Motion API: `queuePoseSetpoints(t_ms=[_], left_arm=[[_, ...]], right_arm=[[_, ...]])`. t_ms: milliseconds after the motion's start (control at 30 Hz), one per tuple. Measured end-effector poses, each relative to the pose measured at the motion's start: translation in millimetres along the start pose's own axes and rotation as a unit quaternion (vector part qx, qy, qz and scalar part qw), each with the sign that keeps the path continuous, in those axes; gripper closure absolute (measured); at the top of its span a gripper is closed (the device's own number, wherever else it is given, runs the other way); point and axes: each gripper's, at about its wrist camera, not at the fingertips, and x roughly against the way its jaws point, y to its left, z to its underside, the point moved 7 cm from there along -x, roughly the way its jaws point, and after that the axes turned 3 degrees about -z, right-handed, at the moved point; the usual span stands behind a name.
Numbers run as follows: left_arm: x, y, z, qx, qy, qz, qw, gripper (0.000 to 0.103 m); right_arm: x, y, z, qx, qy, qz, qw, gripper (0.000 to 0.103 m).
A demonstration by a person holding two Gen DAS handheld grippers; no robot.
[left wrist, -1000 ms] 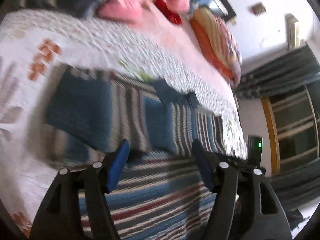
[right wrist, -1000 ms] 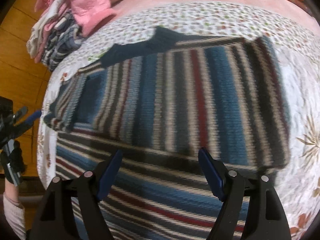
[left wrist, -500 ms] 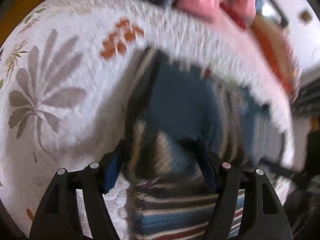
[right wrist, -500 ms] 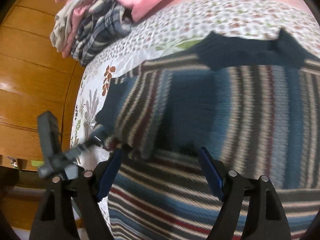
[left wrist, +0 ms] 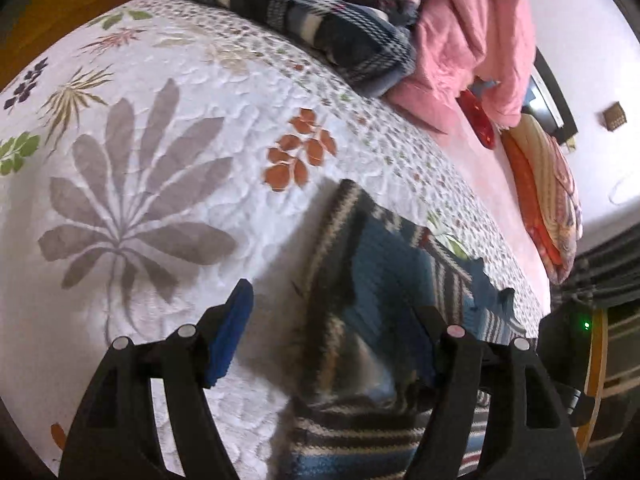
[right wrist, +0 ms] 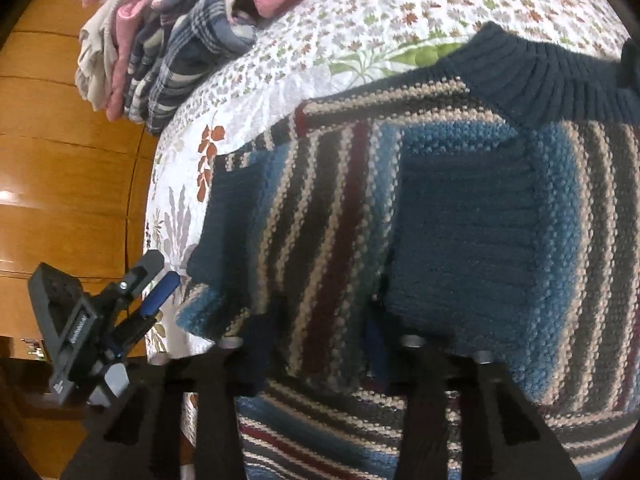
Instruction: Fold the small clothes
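Note:
A blue knit sweater (right wrist: 460, 220) with tan, dark and maroon stripes lies flat on the flowered quilt (left wrist: 160, 140), its sleeve folded over the body and its dark ribbed collar (right wrist: 540, 80) at the far side. In the right wrist view my right gripper (right wrist: 316, 356) has its jaws narrowed on the near edge of the folded sleeve, and the knit partly hides the fingertips. My left gripper (left wrist: 328, 340) is open just above the sweater's (left wrist: 384, 280) side edge, one pad over the quilt and one over the knit. The left gripper (right wrist: 162, 276) also shows at the bed's left edge.
A pile of clothes, a plaid garment (left wrist: 320, 28) and pink ones (left wrist: 472, 40), sits at the far side of the bed, also seen as a stack (right wrist: 172, 52). An orange striped pillow (left wrist: 544, 184) lies further back. Wooden panelling (right wrist: 60, 160) borders the bed's left edge.
Both grippers shifted left to the sweater's sleeve side. The right gripper's fingers came closer together around the folded edge. The left gripper stayed open.

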Motion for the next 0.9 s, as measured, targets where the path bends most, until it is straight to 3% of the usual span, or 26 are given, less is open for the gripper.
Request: queuePoseSetpoints(t_ms=[267,467,767,900], left_arm=[[2.5,-20.3,3.1,-0.034,-0.005,0.003,0.9994,0.033],[-8.1,-48.7,17.8,-0.08,0.009,-0.01,0.9967,0.032],[-53.7,-58.0,54.0,-0.159,0.07,-0.092,0.9805,0.032],[-58.0,-59.9,57.4,-0.183,0.068,-0.103,0.9753,0.028]], right_arm=[[66.0,7.3,-5.1,0.036,-0.046,-0.001,0.998,0.081],[113.2,-21.5,-11.0,0.041,-0.071,0.032,0.996,0.081],[73.9,-82.0,-6.3,0.007,-0.044,0.088,0.995,0.079],[69.8,-86.1,-5.4,0.014,-0.043,0.102,0.994,0.074]])
